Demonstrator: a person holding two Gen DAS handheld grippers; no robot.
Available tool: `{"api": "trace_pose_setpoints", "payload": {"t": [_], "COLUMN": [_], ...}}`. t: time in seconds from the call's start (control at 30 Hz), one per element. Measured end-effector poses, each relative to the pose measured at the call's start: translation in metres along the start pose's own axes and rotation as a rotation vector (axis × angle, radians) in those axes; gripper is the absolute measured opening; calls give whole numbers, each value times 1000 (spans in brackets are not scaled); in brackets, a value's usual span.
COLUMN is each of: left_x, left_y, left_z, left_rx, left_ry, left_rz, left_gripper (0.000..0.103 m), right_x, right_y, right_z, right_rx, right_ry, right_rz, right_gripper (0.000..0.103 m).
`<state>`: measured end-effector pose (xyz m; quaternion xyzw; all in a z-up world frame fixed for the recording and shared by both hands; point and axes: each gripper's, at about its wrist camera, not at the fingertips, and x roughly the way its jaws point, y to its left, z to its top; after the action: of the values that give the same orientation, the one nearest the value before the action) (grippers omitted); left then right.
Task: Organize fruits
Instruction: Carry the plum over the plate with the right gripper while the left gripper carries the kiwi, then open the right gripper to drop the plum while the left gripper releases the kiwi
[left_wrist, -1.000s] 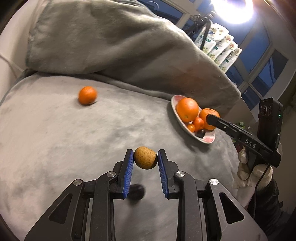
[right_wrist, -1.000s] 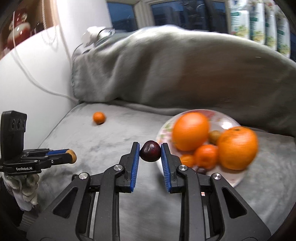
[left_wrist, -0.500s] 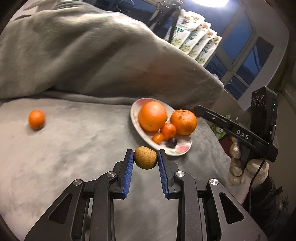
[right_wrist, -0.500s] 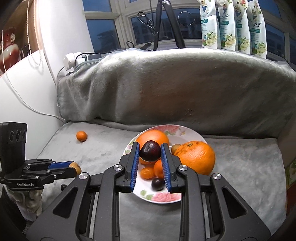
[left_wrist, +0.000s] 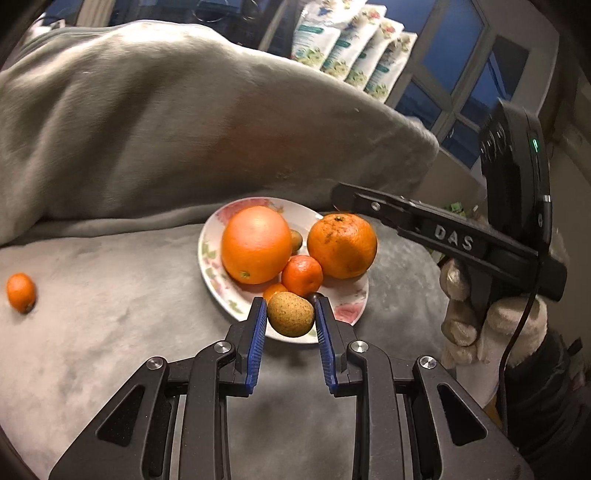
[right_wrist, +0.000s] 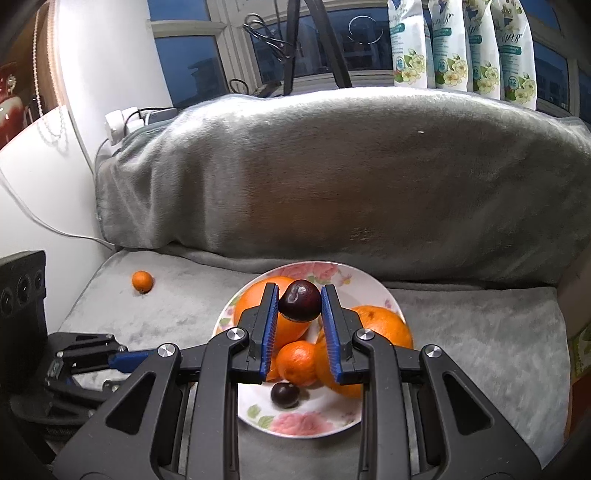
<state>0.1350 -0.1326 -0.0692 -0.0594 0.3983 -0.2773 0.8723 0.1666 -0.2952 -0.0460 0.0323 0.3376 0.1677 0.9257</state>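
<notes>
In the left wrist view, your left hand-held gripper was clenched on a speckled brown fruit, its blue pads pressing both sides, and it held the fruit above the near rim of the flowered plate. The plate stood on the grey blanket that covers the sofa seat, close to the blanket-draped backrest. On the plate lay a big smooth orange, a rougher orange on the side nearer your other hand, a tangerine touching both of them, and a small greenish-brown fruit tucked between the two oranges. A lone tangerine sat well apart from the plate, toward the seat's far left edge. Your gloved right hand held the other tool, whose black fingers reached over the plate's right side.

In the right wrist view, your right hand-held gripper was grasping a dark red plum, pinched between the blue pads and held over the plate. Below it, a second dark plum rested on the plate near its front rim, just beside the tangerine. The lone tangerine lay near the seat's back left corner. White packets stood in a row on the windowsill behind the backrest.
</notes>
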Motion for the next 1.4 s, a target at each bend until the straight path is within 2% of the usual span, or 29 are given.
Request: {"api": "trace_pose_setpoints", "payload": {"t": [0.37,0.9,0.93,0.97,1.0,1.03,1.1,1.17,1.23,1.4], "left_x": [15,23,22,21,22,22,21,19,18,17], "left_y": [-9,-18,-18,-17,-18,-17,-15,-14,-13,-14], "left_z": [-1,3,3,3,3,3,4,5,5,9], "left_rx": [64,92,93,95,96,95,82,71,68,62], "left_ry": [18,9,6,5,6,7,5,10,7,11], "left_rz": [42,48,49,48,47,50,49,42,51,77], "left_gripper": [25,26,26,26,33,49,63,65,75,79], "right_x": [22,26,27,26,26,24,21,20,19,16], "right_y": [-12,-11,-11,-11,-12,-12,-12,-13,-14,-14], "right_z": [7,9,9,10,10,10,11,12,12,13], "right_rx": [20,17,17,21,24,31,40,50,65,73], "right_ry": [27,32,31,28,24,14,2,3,-3,-6], "right_rz": [-8,-18,-18,-18,-15,-13,-7,-9,-14,-28], "right_gripper": [24,26,35,51,59,66,67,79,87,89]}}
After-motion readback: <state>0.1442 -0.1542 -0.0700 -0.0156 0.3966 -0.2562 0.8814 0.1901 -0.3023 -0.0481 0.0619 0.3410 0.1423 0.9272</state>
